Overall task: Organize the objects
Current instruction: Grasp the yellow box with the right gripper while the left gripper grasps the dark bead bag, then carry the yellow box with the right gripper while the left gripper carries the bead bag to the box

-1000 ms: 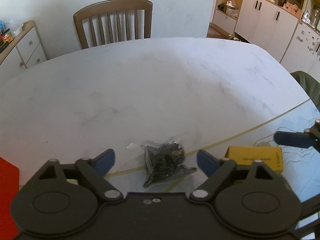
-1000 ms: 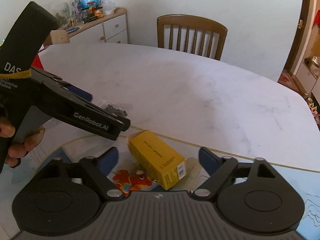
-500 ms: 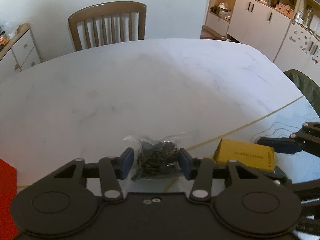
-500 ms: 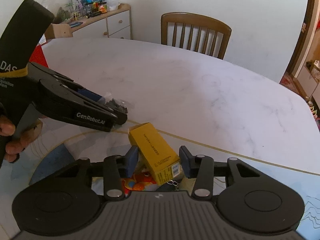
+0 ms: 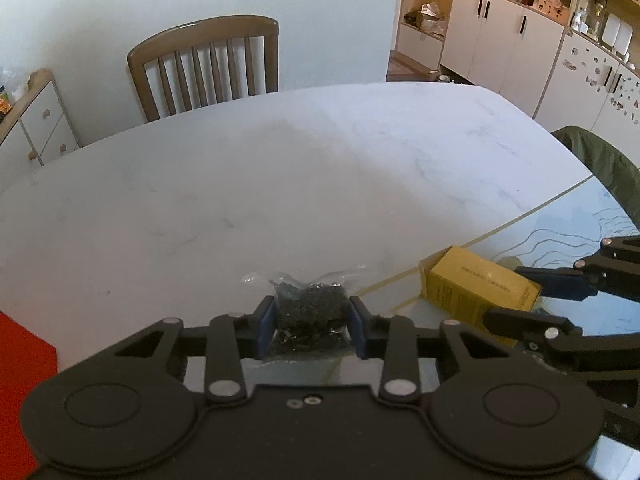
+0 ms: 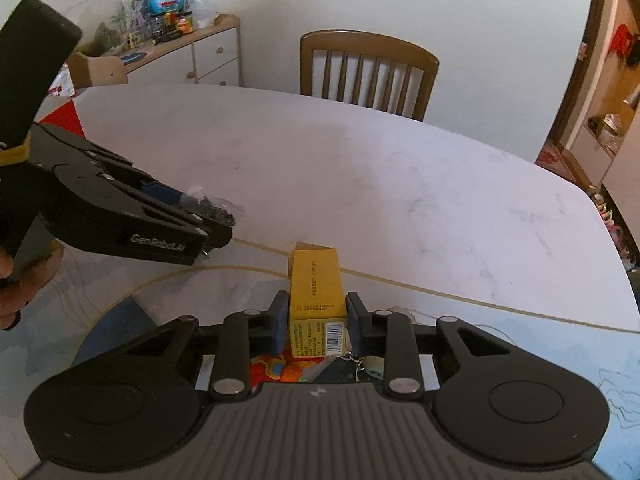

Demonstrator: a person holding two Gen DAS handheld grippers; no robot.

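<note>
- Left wrist view: the left gripper (image 5: 311, 322) has its two blue pads pressed against either side of a clear bag of small dark pieces (image 5: 310, 312), pinching it at the near edge of the white marble table (image 5: 280, 184).
- The bag's loose clear top lies crumpled on the marble just beyond the pads.
- To the right in this view, the right gripper (image 5: 516, 294) has a finger on each side of a yellow box (image 5: 476, 286), which sits on a pale blue patterned mat (image 5: 580, 232) by its gold border line.
- Right wrist view: the right gripper (image 6: 316, 322) clamps the yellow box (image 6: 318, 292) near its barcode end, the box pointing away along the fingers.
- Under the box lie an orange and red cartoon figure (image 6: 280, 370) and what may be a small keychain (image 6: 362, 362); it is partly hidden.
- At the left, a hand (image 6: 16, 280) holds the left gripper's handle, with the bag (image 6: 216, 210) at its tips.
- A wooden chair (image 6: 368, 72) stands at the table's far side.
</note>
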